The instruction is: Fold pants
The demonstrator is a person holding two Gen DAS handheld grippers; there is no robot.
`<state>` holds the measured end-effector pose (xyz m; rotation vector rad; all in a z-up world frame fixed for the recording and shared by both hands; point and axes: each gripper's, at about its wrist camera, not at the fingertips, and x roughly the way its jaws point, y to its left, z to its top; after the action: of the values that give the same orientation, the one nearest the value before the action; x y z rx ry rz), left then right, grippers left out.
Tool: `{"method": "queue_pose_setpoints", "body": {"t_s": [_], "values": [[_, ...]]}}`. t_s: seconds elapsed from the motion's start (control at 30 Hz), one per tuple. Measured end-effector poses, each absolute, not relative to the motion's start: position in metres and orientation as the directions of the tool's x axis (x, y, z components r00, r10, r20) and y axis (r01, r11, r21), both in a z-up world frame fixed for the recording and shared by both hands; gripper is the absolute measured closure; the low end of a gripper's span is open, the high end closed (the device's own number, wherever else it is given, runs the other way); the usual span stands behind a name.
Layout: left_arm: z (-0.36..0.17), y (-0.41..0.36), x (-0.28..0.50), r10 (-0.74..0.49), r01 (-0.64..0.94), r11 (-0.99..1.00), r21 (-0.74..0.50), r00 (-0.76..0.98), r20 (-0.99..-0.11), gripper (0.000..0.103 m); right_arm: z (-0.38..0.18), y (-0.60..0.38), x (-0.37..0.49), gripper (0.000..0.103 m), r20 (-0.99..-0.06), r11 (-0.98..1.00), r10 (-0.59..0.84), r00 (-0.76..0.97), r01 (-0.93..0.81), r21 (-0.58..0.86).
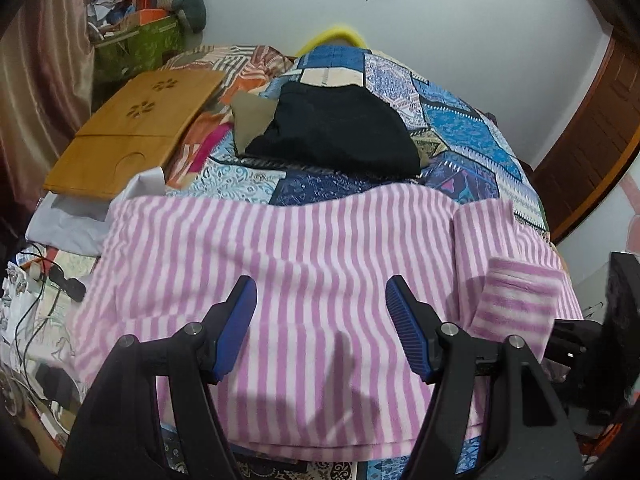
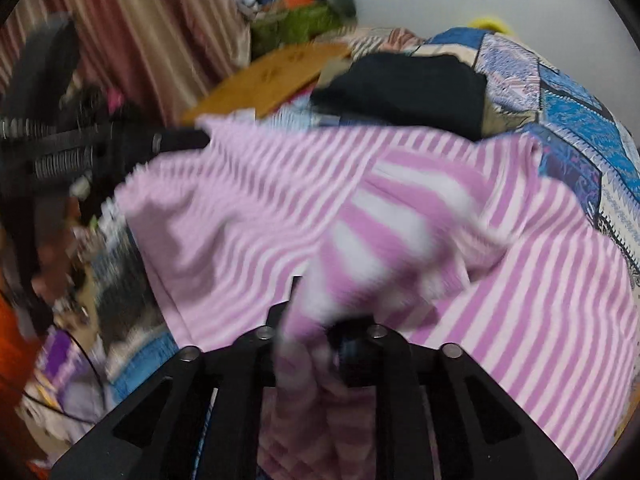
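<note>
Pants (image 1: 288, 264), pink-striped, spread on the quilt (image 1: 460, 128): your right gripper (image 2: 320, 332) is clamped on a lifted edge, your left gripper (image 1: 322, 320) hovers agape above them, so carry that fold across evenly, keeping stripes aligned.

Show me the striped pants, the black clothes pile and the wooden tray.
striped pants (image 1: 304, 248), left wrist view, flat middle of the fabric.
black clothes pile (image 1: 340, 128), left wrist view, its top.
wooden tray (image 1: 136, 136), left wrist view, its centre.
</note>
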<state>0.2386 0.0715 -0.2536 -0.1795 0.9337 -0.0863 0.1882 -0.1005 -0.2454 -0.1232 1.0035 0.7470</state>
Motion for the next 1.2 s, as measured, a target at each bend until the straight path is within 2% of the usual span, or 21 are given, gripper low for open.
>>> {"method": "queue_pose_setpoints", "body": {"t_s": [0.03,0.1,0.13,0.37,0.53,0.67,0.83,1.1,1.2], "values": [[-0.255,0.069,0.240,-0.154,0.000,0.982,-0.190,0.590,-0.793,0.036,-0.243,-0.102,0.185,0.076,-0.798,0.738,0.519,0.307,-0.632,0.236],[-0.258,0.063,0.242,-0.162,0.014,0.982,-0.190,0.585,-0.795,0.036,-0.237,-0.108,0.181,0.060,-0.798,0.717,0.533,0.280,-0.650,0.252],[-0.259,0.061,0.243,-0.166,0.019,0.981,-0.191,0.584,-0.795,0.036,-0.233,-0.108,0.180,0.059,-0.800,0.714,0.533,0.276,-0.654,0.250],[-0.269,0.040,0.253,-0.195,0.057,0.979,-0.197,0.560,-0.805,0.036,-0.204,-0.148,0.174,0.059,-0.799,0.739,0.503,0.329,-0.643,0.201],[-0.277,0.030,0.260,-0.207,0.074,0.977,-0.199,0.547,-0.811,0.036,-0.187,-0.180,0.190,0.059,-0.814,0.802,0.402,0.418,-0.590,0.094],[-0.279,0.024,0.271,-0.213,0.084,0.976,-0.200,0.543,-0.813,0.036,-0.197,-0.188,0.218,0.059,-0.843,0.827,0.320,0.432,-0.562,0.025],[-0.272,0.027,0.279,-0.206,0.080,0.978,-0.195,0.563,-0.800,0.036,-0.229,-0.171,0.250,0.059,-0.889,0.811,0.291,0.353,-0.585,0.033],[-0.265,0.056,0.285,-0.171,0.018,0.980,-0.200,0.599,-0.782,0.036,-0.240,-0.109,0.272,0.059,-0.891,0.736,0.347,0.292,-0.674,0.065],[-0.263,0.064,0.285,-0.164,0.000,0.978,-0.206,0.604,-0.780,0.036,-0.230,-0.098,0.279,0.059,-0.850,0.733,0.444,0.283,-0.660,0.163]]}}
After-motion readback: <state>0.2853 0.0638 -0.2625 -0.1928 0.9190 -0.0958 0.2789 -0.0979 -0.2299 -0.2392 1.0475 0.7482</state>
